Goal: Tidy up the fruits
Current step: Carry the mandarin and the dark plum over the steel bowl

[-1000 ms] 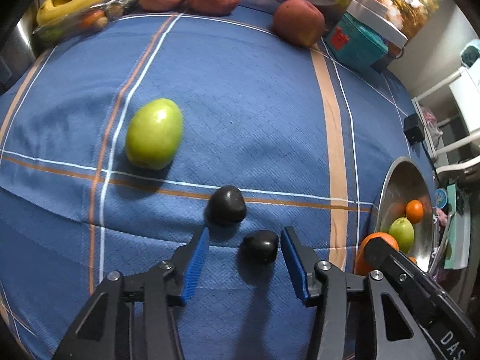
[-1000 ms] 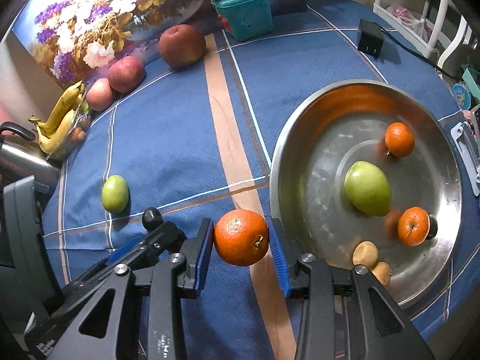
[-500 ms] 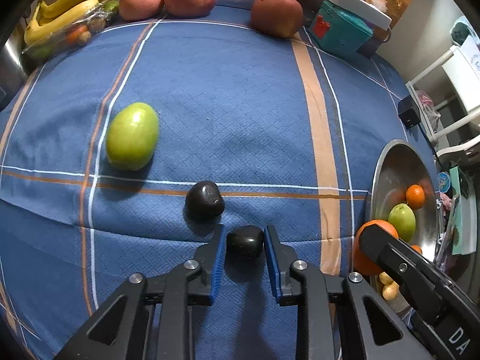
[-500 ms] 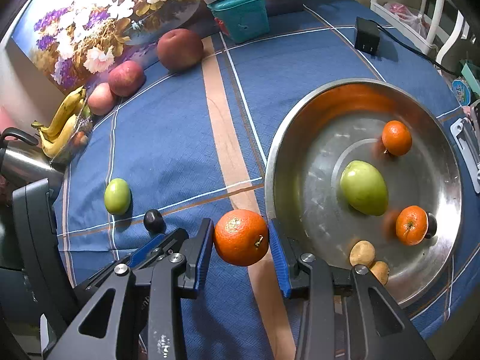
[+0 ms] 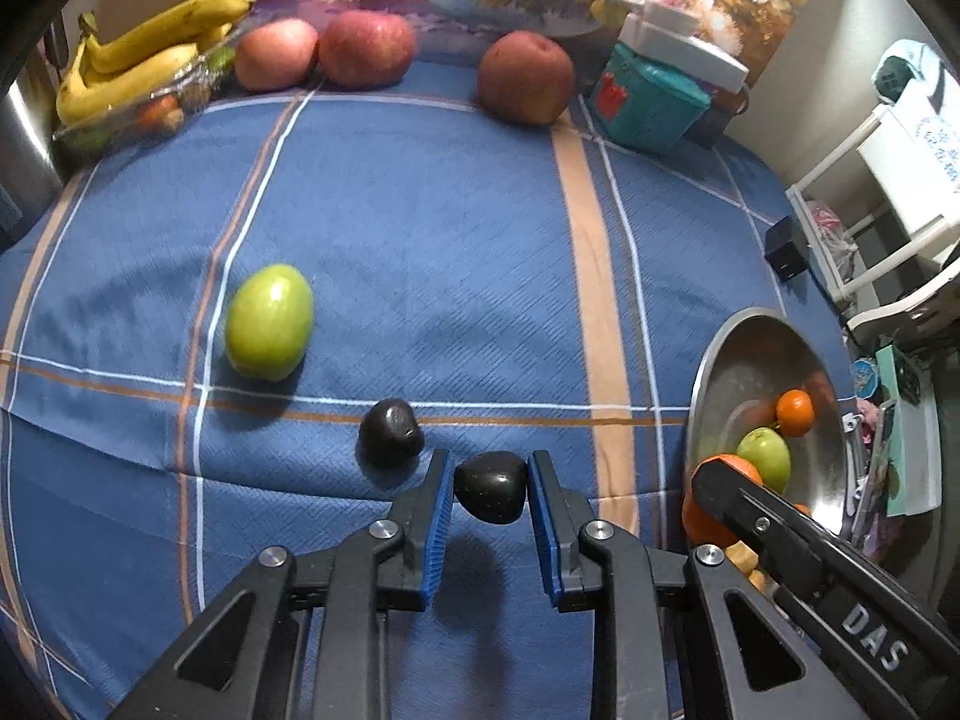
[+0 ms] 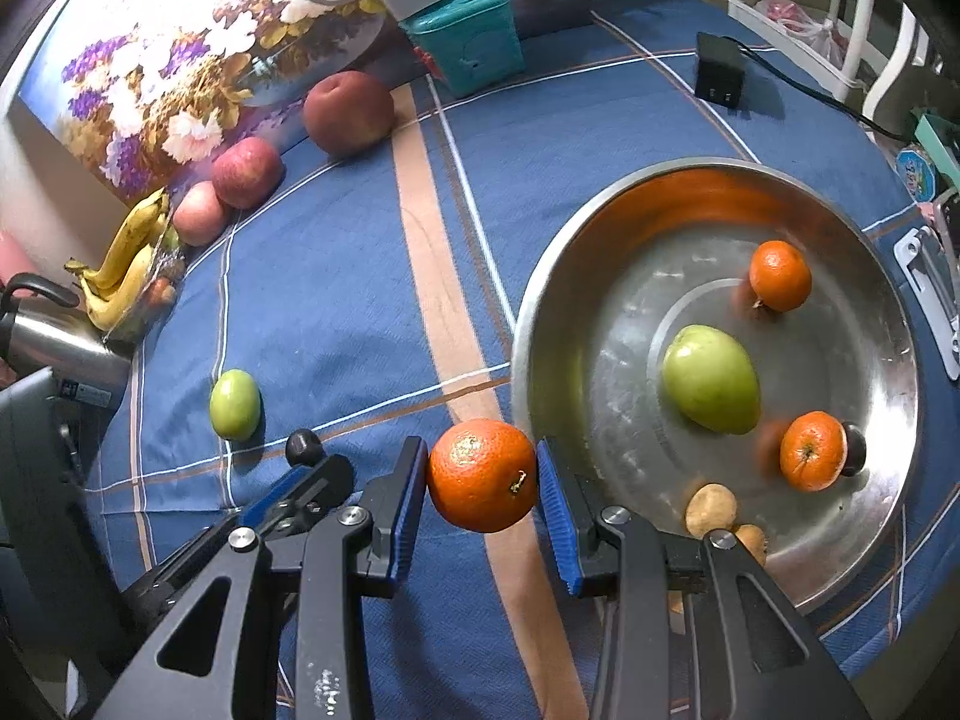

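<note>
My left gripper (image 5: 489, 489) is shut on a small black fruit (image 5: 491, 485) and holds it just above the blue cloth. A second black fruit (image 5: 390, 432) lies just left of it, and a green fruit (image 5: 269, 321) lies farther left. My right gripper (image 6: 483, 477) is shut on an orange (image 6: 482, 474), held above the cloth beside the left rim of the steel bowl (image 6: 540, 300). The bowl holds a green fruit (image 6: 711, 378), two oranges (image 6: 779, 275), a dark fruit and small brown fruits (image 6: 711, 510).
Three red apples (image 5: 366, 48) and bananas (image 5: 144, 60) line the back edge by a flower picture. A teal box (image 5: 645, 99) stands at the back right. A black adapter (image 6: 720, 75) with a cable lies behind the bowl. A kettle (image 6: 54, 342) stands at the left.
My left gripper closed around the black fruit and lifted it slightly off the cloth. My right gripper kept its hold on the orange and barely moved.
</note>
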`<move>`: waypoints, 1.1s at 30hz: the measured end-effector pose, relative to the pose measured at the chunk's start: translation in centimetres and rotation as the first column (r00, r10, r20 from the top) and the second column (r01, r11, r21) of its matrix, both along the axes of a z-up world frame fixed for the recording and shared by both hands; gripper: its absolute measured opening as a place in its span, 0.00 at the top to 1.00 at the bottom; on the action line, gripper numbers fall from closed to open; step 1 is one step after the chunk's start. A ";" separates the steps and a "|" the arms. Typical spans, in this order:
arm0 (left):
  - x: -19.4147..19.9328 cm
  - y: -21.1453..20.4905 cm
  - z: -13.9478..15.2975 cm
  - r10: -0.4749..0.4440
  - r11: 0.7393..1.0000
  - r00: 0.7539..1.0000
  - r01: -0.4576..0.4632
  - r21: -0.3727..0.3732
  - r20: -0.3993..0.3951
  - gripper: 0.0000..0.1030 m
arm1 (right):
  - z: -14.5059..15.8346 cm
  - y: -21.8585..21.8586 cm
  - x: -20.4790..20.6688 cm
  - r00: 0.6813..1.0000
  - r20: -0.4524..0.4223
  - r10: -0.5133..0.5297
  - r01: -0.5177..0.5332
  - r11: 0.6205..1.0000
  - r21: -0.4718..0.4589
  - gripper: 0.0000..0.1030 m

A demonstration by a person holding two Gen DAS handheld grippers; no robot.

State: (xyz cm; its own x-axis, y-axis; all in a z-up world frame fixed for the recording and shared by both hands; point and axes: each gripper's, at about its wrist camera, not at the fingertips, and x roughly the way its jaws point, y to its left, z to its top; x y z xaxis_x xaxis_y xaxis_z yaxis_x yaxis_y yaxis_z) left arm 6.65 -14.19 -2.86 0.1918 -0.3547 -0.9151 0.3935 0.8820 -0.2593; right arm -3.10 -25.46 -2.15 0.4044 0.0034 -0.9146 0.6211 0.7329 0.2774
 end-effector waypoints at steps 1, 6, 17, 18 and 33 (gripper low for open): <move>-0.1 0.0 0.3 -0.002 1.000 1.000 0.002 -0.004 0.006 0.74 | 0.0 -0.2 -0.1 1.000 0.001 -0.007 0.007 1.000 0.000 0.62; -0.6 -0.7 1.6 -0.021 1.000 0.999 0.022 -0.017 0.040 0.74 | 0.2 -1.6 -1.1 0.999 0.003 -0.044 0.044 0.999 -0.007 0.62; -3.8 -4.5 2.6 -0.135 0.991 0.988 0.136 -0.018 0.072 0.74 | 0.7 -6.2 -4.5 0.982 -0.019 -0.186 0.184 0.980 -0.081 0.62; -4.1 -4.9 2.6 -0.146 0.989 0.986 0.147 -0.014 0.075 0.74 | 0.7 -6.7 -4.8 0.980 -0.020 -0.199 0.196 0.977 -0.084 0.62; -8.0 -9.7 1.6 -0.297 0.955 0.948 0.296 0.027 0.118 0.74 | -0.2 -10.3 -7.8 0.947 -0.021 -0.321 0.315 0.939 -0.139 0.62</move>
